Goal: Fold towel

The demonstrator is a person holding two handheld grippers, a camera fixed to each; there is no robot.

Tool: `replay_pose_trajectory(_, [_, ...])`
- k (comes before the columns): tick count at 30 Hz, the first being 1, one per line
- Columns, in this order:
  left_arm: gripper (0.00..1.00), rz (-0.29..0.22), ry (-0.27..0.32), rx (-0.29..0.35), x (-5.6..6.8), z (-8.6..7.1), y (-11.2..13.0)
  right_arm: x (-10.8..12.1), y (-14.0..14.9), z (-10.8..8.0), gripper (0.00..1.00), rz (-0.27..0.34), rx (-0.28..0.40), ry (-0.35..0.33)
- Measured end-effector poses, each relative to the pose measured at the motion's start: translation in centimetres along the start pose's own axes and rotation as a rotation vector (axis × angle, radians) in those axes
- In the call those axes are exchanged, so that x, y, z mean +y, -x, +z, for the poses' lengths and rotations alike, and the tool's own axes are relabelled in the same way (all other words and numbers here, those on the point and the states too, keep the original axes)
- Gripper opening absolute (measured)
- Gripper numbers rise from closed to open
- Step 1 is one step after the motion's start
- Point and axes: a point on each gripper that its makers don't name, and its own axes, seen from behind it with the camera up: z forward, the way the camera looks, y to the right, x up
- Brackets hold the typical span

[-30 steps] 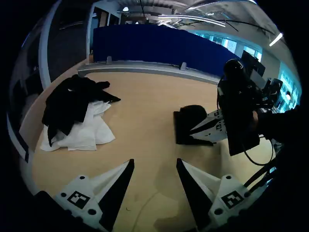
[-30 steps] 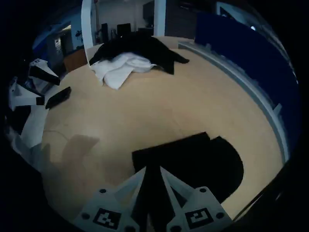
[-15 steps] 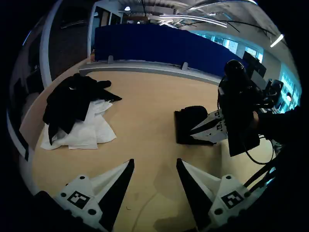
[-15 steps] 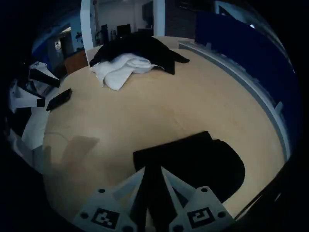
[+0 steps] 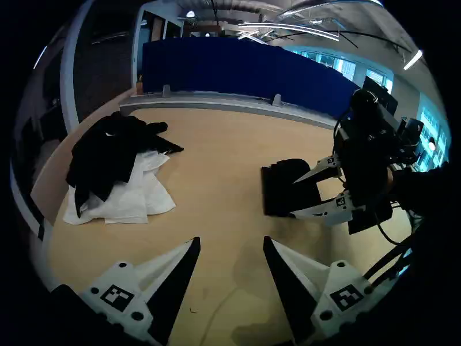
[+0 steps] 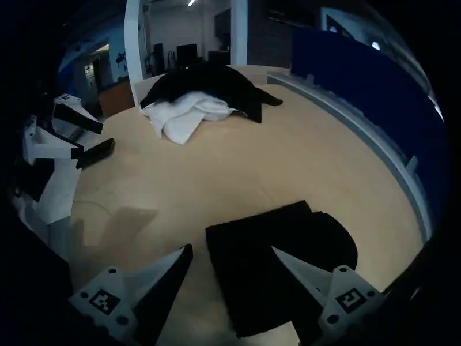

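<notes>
A pale wooden desk (image 5: pixel 219 150) curved in front of a blue partition (image 5: pixel 242 66).

In the left gripper view, a heap of cloth (image 5: pixel 115 173) lay at the far left of the desk, with a black garment (image 5: pixel 104 150) draped over crumpled white cloths (image 5: pixel 138 196). At bottom centre, the left hand-held gripper (image 5: pixel 230 239) hung over bare desk, its two fingers spread wide and holding nothing. Right of centre, well apart from the heap, the folded black towel (image 5: pixel 279 187) lay flat as a dark rectangle. The right hand-held gripper (image 5: pixel 293 199) reached in from the right edge, held by a dark-sleeved arm (image 5: pixel 420 190). Its white fingers were parted, one above the other, over the towel's right side.

In the right gripper view, the heap sat at the far edge of the desk. The towel lay close in, between that hand-held gripper's spread fingers, which were not pressing on it.
</notes>
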Motion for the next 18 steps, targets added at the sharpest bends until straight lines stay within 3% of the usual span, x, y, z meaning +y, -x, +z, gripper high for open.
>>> replay_pose_trajectory(12, [0.80,0.003,-0.010,0.001,-0.2,-0.6,0.1,0.6,1.4,-2.8,0.95,0.028,0.011,0.064])
replay_pose_trajectory(18, [0.80,0.007,-0.010,0.004,-0.1,-0.8,-0.1,1.3,4.2,-4.6,0.95,0.102,-0.006,0.123])
